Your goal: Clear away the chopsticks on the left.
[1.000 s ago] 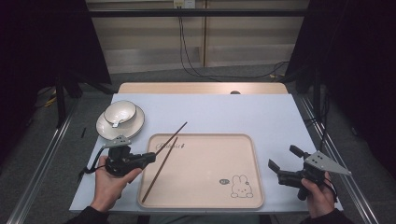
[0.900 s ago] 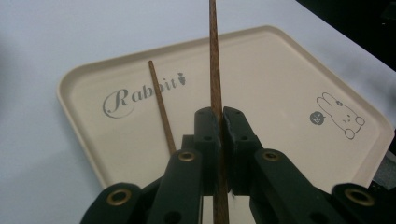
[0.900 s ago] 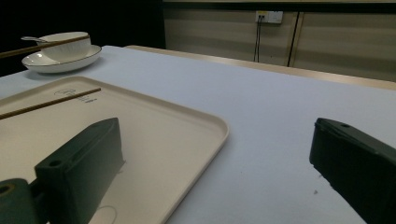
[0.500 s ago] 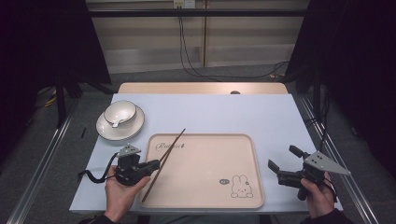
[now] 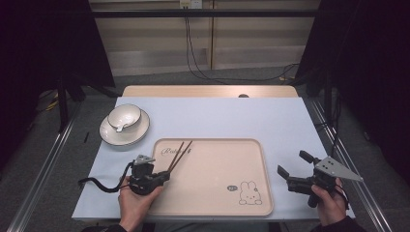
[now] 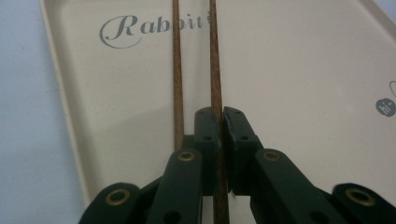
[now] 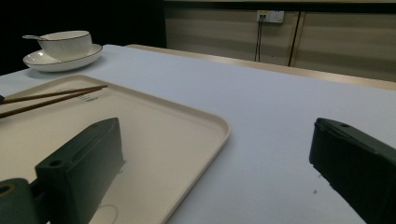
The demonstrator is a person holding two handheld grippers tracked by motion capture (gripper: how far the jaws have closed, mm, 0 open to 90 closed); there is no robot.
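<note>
A pair of brown chopsticks (image 5: 179, 153) points away from me over the left part of the beige rabbit tray (image 5: 217, 169). My left gripper (image 5: 163, 176) is at their near end by the tray's left rim. In the left gripper view the jaws are shut on the right chopstick (image 6: 215, 70), while the left chopstick (image 6: 177, 70) runs just outside the left jaw. My right gripper (image 5: 293, 163) stands open over the table right of the tray, nothing between its jaws. The right gripper view has that gripper (image 7: 215, 135) and the chopsticks (image 7: 56, 95) at the far left.
A white bowl (image 5: 124, 117) with a spoon in it sits on a white plate (image 5: 121, 134) at the back left of the light blue table (image 5: 232, 116). The left gripper's black cable (image 5: 99, 184) trails left. Metal rails run along both table sides.
My left gripper has moved right, to the tray's left rim, carrying the chopsticks further over the tray. The two sticks have spread apart a little. The right gripper has stayed still.
</note>
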